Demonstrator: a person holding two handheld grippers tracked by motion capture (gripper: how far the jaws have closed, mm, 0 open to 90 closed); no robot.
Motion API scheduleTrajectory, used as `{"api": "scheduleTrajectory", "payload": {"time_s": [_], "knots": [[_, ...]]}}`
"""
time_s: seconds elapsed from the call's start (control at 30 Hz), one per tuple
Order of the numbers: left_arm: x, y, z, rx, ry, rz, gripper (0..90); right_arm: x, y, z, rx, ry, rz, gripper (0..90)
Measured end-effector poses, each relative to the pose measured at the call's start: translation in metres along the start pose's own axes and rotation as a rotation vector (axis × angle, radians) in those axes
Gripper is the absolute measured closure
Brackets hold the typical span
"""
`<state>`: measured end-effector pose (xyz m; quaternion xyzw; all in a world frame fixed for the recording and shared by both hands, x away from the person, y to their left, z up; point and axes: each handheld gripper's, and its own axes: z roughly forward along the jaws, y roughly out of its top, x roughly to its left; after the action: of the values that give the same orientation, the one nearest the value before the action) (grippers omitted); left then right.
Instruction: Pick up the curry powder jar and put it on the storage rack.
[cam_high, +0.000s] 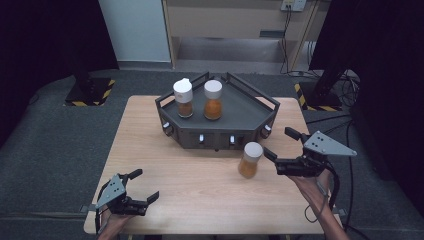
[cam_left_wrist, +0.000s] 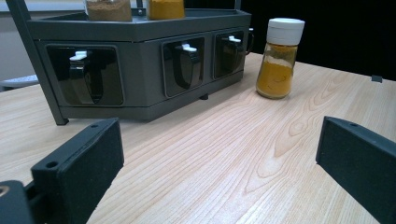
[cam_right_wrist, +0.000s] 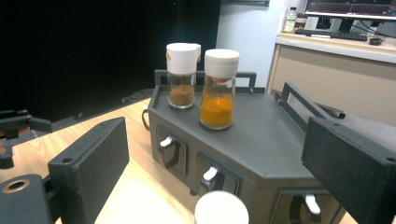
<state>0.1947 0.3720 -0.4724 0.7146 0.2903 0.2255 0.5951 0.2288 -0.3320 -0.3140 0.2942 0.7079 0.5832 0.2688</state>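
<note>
No writing can be read on anything. Nearest, the left gripper (cam_high: 142, 186) rests low on the pale wood-grain surface (cam_high: 200, 195) with its jaws spread wide and empty; the right gripper (cam_high: 281, 143) hovers likewise wide and empty. Just beside it stands one clear spice jar (cam_high: 249, 159), white-capped, with yellow powder. Beyond, a dark grey angular metal rack (cam_high: 250, 112) carries two more jars: one yellow-orange jar (cam_high: 212, 99), one brown jar (cam_high: 183, 97).

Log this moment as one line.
left tongs: open, idle | right tongs: open beside spice jar on table | rack: two jars
</note>
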Motion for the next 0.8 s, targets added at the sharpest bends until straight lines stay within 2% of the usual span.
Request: {"api": "scheduleTrajectory", "payload": {"time_s": [0.23,0.5,0.8], "knots": [[0.0,0.0,-0.001,-0.003,0.002,-0.001,0.0,0.002,-0.021,-0.014,0.002,-0.011,0.011,7.3],[0.0,0.0,-0.001,-0.002,0.003,0.0,0.0,0.002,-0.048,-0.029,0.013,-0.035,0.05,7.3],[-0.001,0.0,-0.001,0.0,0.005,-0.001,0.0,0.003,-0.076,-0.035,0.032,-0.053,0.083,7.4]]}}
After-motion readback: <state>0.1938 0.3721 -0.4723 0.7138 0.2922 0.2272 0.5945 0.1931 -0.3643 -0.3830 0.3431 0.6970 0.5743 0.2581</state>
